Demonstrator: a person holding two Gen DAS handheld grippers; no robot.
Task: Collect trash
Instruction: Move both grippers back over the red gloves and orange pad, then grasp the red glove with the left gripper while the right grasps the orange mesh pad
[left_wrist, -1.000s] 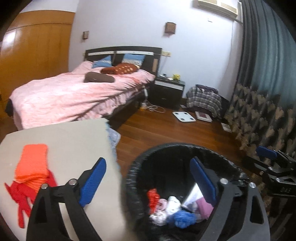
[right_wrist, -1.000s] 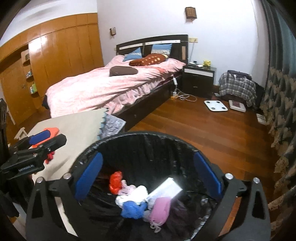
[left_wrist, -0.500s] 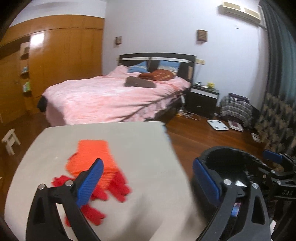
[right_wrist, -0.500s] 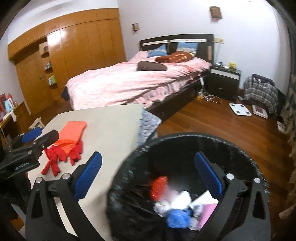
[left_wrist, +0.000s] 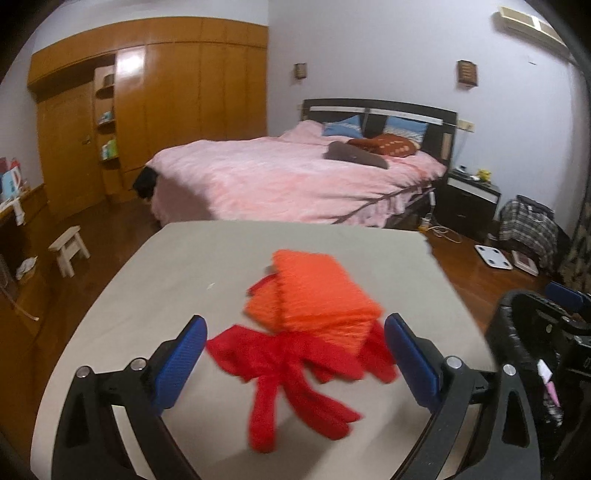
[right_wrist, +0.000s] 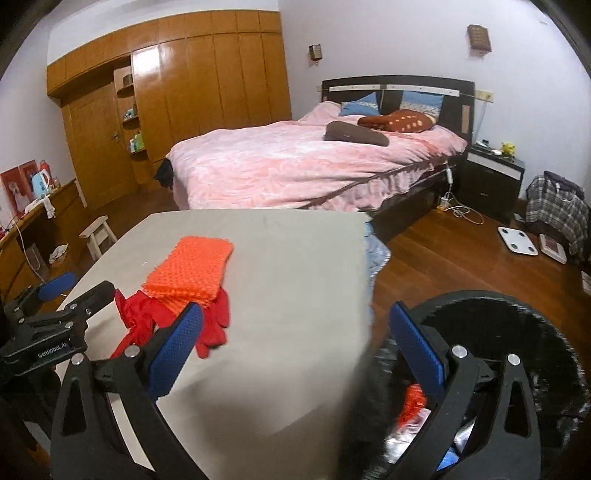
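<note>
An orange folded mesh piece (left_wrist: 314, 295) lies on the grey table (left_wrist: 184, 266) on top of a red mesh scrap (left_wrist: 291, 373). My left gripper (left_wrist: 293, 360) is open and empty, its blue pads on either side of the red scrap, just above it. My right gripper (right_wrist: 295, 345) is open and empty, over the table's right edge. The black trash bin (right_wrist: 517, 332) stands right of the table with several pieces of trash inside. The orange piece (right_wrist: 195, 267) and red scrap (right_wrist: 147, 317) also show in the right wrist view, with the left gripper (right_wrist: 79, 290) beside them.
A pink bed (left_wrist: 288, 181) stands behind the table. A wooden wardrobe (left_wrist: 166, 110) fills the left wall. A small white stool (left_wrist: 70, 249) is on the floor at left. A nightstand (left_wrist: 469, 199), a white scale (left_wrist: 493, 256) and a plaid bag (left_wrist: 528, 221) are at right.
Both grippers have swung left from over the bin toward the table. The left gripper has moved in on the orange and red pieces. Both stay open.
</note>
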